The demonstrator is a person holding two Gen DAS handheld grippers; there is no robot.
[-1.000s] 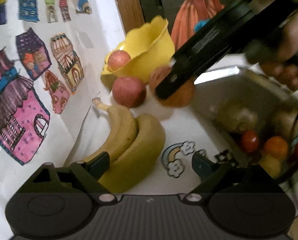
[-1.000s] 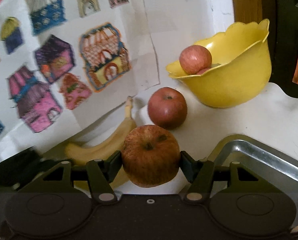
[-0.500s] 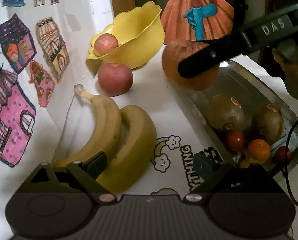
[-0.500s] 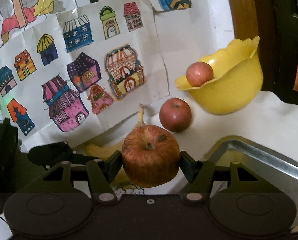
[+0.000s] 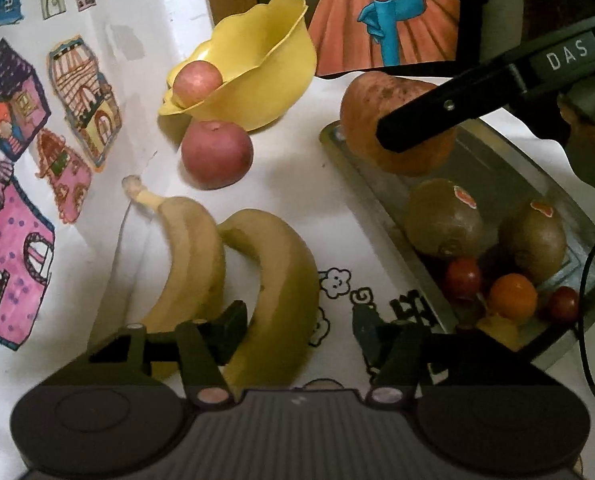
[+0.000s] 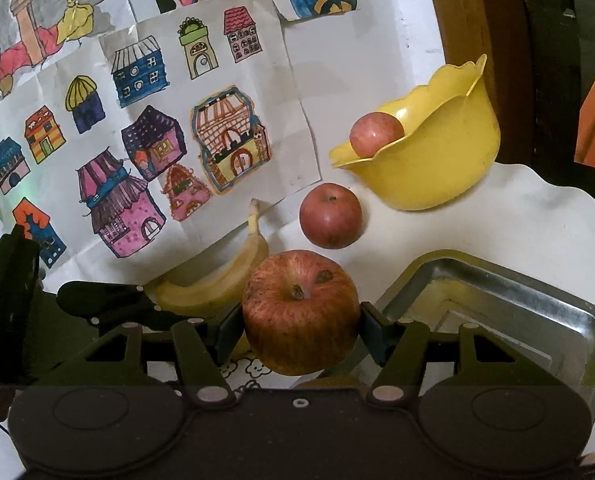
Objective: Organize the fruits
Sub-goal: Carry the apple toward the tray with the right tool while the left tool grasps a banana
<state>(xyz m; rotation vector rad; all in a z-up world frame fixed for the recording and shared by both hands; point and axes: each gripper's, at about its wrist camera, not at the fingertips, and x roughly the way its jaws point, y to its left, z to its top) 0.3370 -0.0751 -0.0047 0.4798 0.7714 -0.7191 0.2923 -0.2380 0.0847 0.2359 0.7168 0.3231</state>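
Observation:
My right gripper (image 6: 301, 326) is shut on a streaked red apple (image 6: 300, 312), held in the air over the near corner of a metal tray (image 6: 545, 304). In the left wrist view that apple (image 5: 393, 120) hangs above the tray's far end. A second red apple (image 5: 216, 154) lies on the white cloth beside a yellow bowl (image 5: 265, 80), which holds a third apple (image 5: 198, 80). My left gripper (image 5: 299, 330) is open, its fingers astride the near end of one of two bananas (image 5: 273, 280).
The metal tray (image 5: 377, 196) holds two kiwis (image 5: 443, 220), several cherry tomatoes (image 5: 463, 278) and a small orange fruit (image 5: 512, 300). Coloured house drawings (image 6: 149, 152) cover the wall on the left. A cable (image 5: 589, 280) runs past the tray's right side.
The right gripper has lifted and drawn back with the apple, now over the tray's corner. The left gripper has closed in on the bananas, one finger now lying between them.

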